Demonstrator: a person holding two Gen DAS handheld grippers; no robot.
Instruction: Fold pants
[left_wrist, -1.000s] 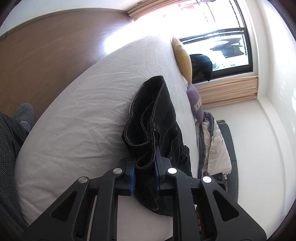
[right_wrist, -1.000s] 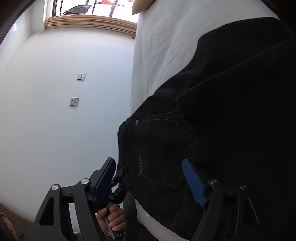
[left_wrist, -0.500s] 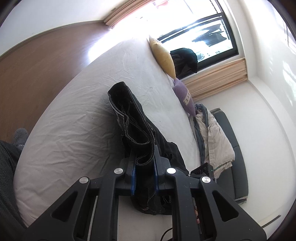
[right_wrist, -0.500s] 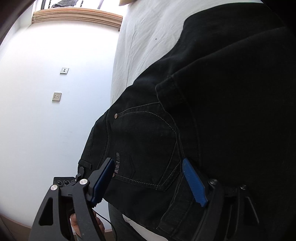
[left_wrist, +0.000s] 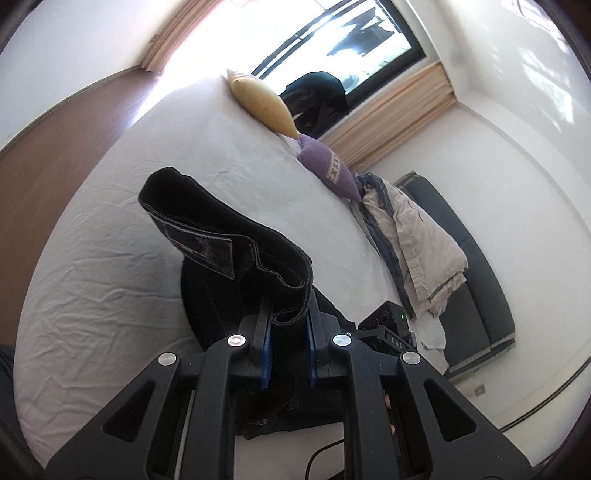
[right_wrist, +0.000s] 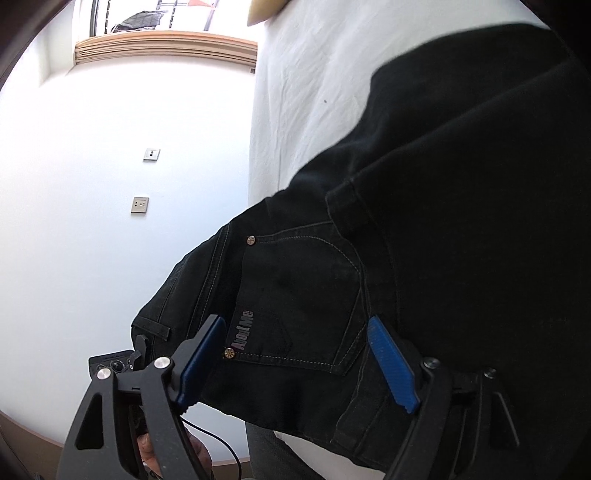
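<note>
Clamping black pants (left_wrist: 236, 236), left gripper (left_wrist: 289, 332) faces pillows (left_wrist: 260, 101); right gripper (right_wrist: 295, 363) opening, empty.

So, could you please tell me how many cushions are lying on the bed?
2: a yellow cushion at the white bed's far edge by the window, and a purple patterned cushion just beside it, nearer the crumpled beige bedding. Others may be hidden.

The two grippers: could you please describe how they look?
The left gripper and right gripper look alike: matte black frames with triangular cut-outs, round silver bolts, and ribbed blue pads on the fingers. A thin black cable trails below the right gripper.
</note>
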